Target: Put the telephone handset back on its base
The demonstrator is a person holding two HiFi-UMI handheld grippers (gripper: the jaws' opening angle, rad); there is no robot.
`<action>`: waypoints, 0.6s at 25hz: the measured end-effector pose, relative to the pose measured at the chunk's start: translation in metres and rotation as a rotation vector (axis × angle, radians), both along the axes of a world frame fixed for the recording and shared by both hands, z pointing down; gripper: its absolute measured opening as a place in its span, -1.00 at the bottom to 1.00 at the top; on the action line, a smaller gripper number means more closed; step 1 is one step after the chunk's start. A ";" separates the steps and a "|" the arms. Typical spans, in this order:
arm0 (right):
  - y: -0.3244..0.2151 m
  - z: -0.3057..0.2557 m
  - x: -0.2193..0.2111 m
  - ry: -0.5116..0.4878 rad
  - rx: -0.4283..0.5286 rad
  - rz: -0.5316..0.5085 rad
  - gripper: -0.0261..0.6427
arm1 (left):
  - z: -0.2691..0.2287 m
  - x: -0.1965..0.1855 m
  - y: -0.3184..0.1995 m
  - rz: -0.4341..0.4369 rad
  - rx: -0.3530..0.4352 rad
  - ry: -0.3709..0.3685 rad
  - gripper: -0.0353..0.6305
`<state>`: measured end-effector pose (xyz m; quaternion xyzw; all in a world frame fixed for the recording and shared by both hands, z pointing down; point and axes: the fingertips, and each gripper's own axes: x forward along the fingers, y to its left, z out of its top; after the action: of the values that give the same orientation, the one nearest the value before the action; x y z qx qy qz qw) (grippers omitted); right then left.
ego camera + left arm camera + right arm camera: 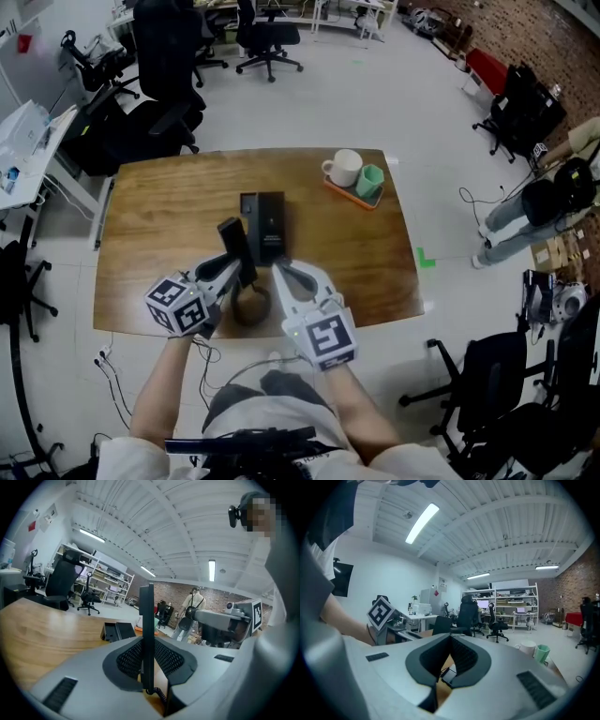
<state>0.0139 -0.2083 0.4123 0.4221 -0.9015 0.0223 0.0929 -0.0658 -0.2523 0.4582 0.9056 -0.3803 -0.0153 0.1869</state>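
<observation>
Handset (146, 620) clamped upright in left claw (244, 272), just beside base (267, 220)

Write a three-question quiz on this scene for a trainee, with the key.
1. True or false: the handset already lies on its base.
2. The left tongs are closed on: A a pen, B the handset, C nothing.
3. Which two things stand on the orange tray?

Key
1. False: it is held off the base, tilted.
2. B.
3. A white mug and a green cup.
</observation>
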 end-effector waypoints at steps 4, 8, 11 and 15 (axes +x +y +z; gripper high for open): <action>-0.008 0.008 0.003 0.027 -0.001 -0.023 -0.91 | 0.016 0.003 -0.023 0.061 -0.064 0.027 -0.70; -0.013 0.013 0.001 0.006 -0.025 -0.021 -0.91 | 0.030 0.000 -0.042 0.092 -0.123 0.049 -0.70; -0.019 0.020 0.002 0.014 -0.042 -0.027 -0.91 | 0.042 -0.002 -0.055 0.118 -0.169 0.077 -0.70; -0.027 0.027 0.002 0.026 -0.051 -0.032 -0.91 | 0.058 -0.004 -0.070 0.157 -0.236 0.130 -0.70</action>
<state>0.0164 -0.2350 0.4395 0.4054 -0.9060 0.0385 0.1156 -0.0693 -0.3221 0.5159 0.9015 -0.2946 -0.0145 0.3167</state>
